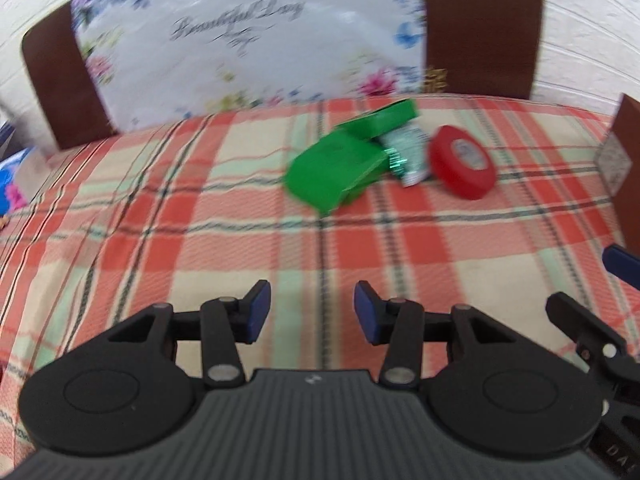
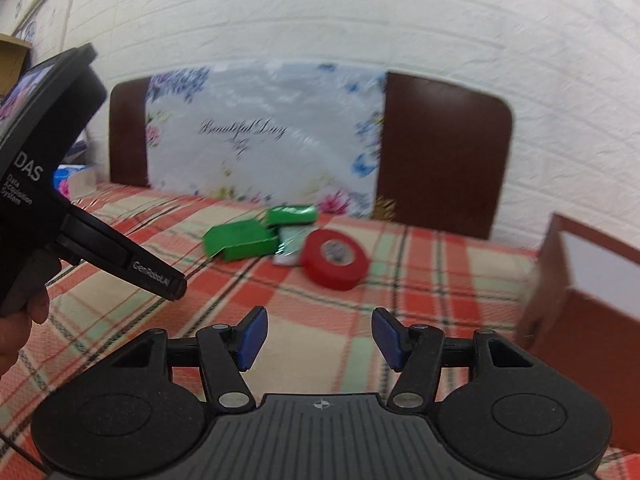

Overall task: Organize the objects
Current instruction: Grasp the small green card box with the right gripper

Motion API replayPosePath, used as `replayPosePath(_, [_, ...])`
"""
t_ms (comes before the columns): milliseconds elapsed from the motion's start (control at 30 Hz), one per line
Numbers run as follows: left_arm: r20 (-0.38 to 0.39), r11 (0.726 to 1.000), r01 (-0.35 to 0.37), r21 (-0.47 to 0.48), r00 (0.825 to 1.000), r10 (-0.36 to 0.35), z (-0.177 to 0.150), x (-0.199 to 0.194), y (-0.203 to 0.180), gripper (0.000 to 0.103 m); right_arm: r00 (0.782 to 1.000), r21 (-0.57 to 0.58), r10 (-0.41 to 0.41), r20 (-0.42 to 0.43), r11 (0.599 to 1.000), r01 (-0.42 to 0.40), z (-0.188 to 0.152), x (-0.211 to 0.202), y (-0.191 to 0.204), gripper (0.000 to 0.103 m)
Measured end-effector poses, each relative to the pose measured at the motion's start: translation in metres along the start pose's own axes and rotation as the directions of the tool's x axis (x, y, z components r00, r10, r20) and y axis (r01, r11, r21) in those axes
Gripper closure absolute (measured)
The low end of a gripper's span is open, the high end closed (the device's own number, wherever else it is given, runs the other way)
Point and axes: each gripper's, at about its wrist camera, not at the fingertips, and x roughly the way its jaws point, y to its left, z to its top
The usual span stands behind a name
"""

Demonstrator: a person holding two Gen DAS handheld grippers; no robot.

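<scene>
Left gripper (image 1: 312,312): blue pads spread apart, nothing between them, above the woven plaid tablecloth (image 1: 200,216). Right gripper (image 2: 316,334): likewise spread wide and empty. Far centre of the cloth: a boxy green cardboard carton (image 1: 334,170) with a flap raised, a crinkled foil packet (image 1: 406,152) touching its right side, and a smooth red tape roll (image 1: 462,162) lying flat just beside the packet. A brown open box (image 2: 576,312) stands at right.
</scene>
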Motion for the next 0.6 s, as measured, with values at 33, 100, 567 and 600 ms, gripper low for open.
replayPosePath(33, [-0.008, 1.000, -0.010, -0.017, 1.000, 0.010, -0.002, 0.005, 0.010, 0.054, 1.000, 0.002, 0.014, -0.016, 1.000, -0.014, 0.001, 0.006, 0.005, 0.047])
replayPosePath(100, [-0.013, 0.998, -0.038, -0.051, 0.999, 0.037, -0.007, 0.013, 0.030, 0.049, 0.998, 0.006, 0.038, -0.044, 0.999, -0.037, 0.005, 0.019, 0.014, 0.047])
replayPosePath(567, [0.172, 0.964, -0.032, -0.264, 0.982, 0.079, -0.035, 0.020, 0.099, 0.020, 0.994, 0.037, 0.041, -0.106, 0.999, -0.037, 0.055, 0.134, 0.073, 0.031])
replayPosePath(600, [0.176, 0.963, -0.022, -0.269, 0.982, 0.072, -0.036, 0.021, 0.101, 0.019, 0.995, 0.021, 0.014, -0.094, 1.000, -0.012, 0.058, 0.142, 0.073, 0.025])
